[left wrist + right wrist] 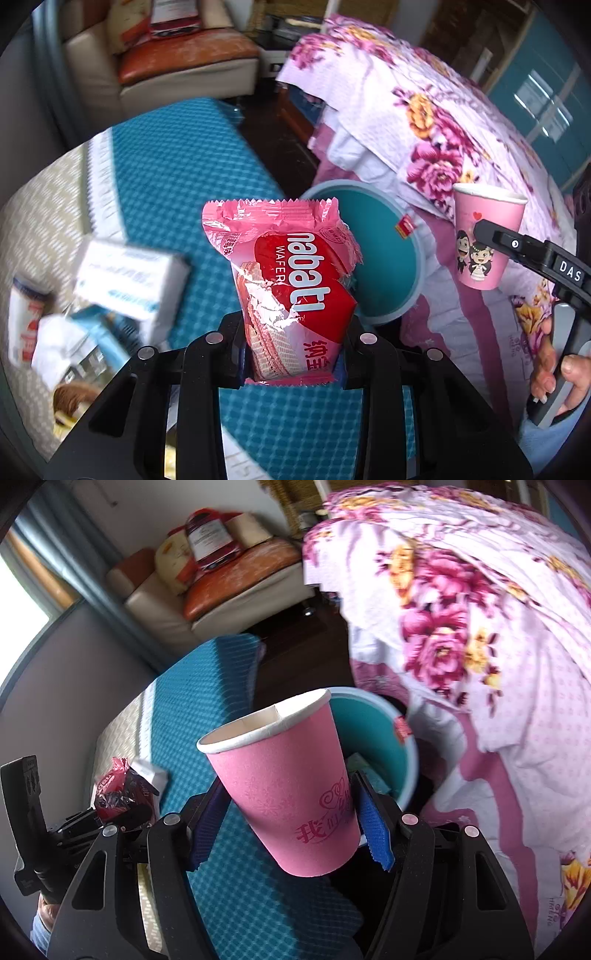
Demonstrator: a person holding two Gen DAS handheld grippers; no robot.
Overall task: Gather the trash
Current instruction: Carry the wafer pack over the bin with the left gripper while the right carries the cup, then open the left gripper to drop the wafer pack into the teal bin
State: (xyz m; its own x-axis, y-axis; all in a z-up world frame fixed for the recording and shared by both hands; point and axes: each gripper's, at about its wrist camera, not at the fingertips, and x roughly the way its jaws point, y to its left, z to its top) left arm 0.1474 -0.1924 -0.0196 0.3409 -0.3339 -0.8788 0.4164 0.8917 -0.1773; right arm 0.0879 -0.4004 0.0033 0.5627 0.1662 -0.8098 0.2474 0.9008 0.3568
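Observation:
My left gripper (293, 354) is shut on a pink and red wafer wrapper (284, 280), held upright above the blue-clothed table. Behind the wrapper stands a teal bin (402, 258) on the floor beside the bed. My right gripper (288, 819) is shut on a pink paper cup (291, 790), tilted, with its white rim up. The same cup (484, 240) shows at the right of the left wrist view, in the other gripper's black fingers (517, 245). In the right wrist view the teal bin (380, 738) sits just behind the cup. The wafer wrapper (118, 786) shows at the left there.
A blue checked cloth (177, 162) covers the table, with a white box (129, 284) and other packets at its left. A bed with a pink flowered quilt (424, 110) fills the right. An armchair (166, 62) stands at the back. A hand (554, 373) grips the right tool's handle.

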